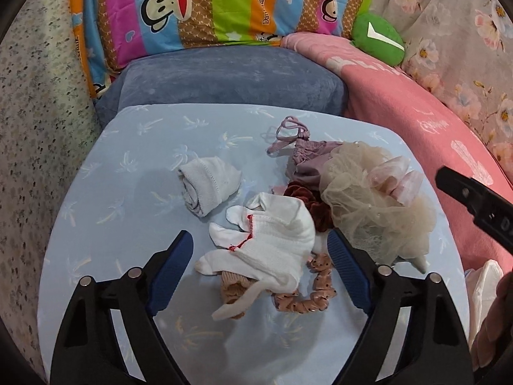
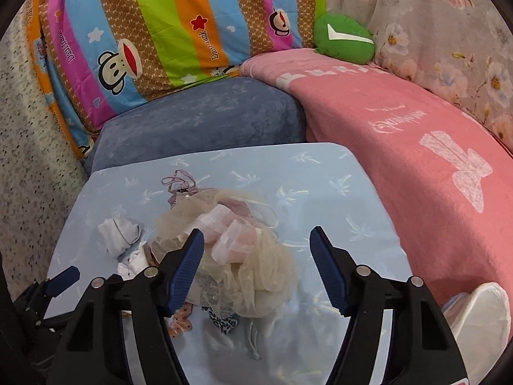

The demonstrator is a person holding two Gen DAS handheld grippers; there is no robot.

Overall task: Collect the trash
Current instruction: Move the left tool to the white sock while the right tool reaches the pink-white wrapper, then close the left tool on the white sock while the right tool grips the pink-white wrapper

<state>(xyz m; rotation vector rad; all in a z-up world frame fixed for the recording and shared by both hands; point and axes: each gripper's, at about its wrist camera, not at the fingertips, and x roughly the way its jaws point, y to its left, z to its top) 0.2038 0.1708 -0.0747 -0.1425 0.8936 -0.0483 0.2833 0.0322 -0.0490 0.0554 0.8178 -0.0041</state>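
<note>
A pile of small fabric items lies on a light blue board (image 1: pixel 105 192). In the left wrist view my left gripper (image 1: pixel 260 250) is open, its fingers either side of a white glove with red stitching (image 1: pixel 275 243). Under it lie a tan polka-dot scrunchie (image 1: pixel 307 301), a dark red scrunchie (image 1: pixel 304 199), a beige tulle bundle (image 1: pixel 368 199), a mauve pouch (image 1: pixel 304 157) and a rolled white sock (image 1: pixel 205 186). In the right wrist view my right gripper (image 2: pixel 256 253) is open over the tulle bundle (image 2: pixel 256 266). The sock (image 2: pixel 120 234) lies to its left.
The board (image 2: pixel 336 192) rests on a bed with a blue cushion (image 1: pixel 224 77), a pink blanket (image 2: pixel 400 134), a striped monkey-print quilt (image 1: pixel 198 6) and a green toy (image 2: pixel 343 38). A white plastic bag (image 2: pixel 481 314) sits at the lower right. The other gripper shows at the right edge (image 1: pixel 474 199).
</note>
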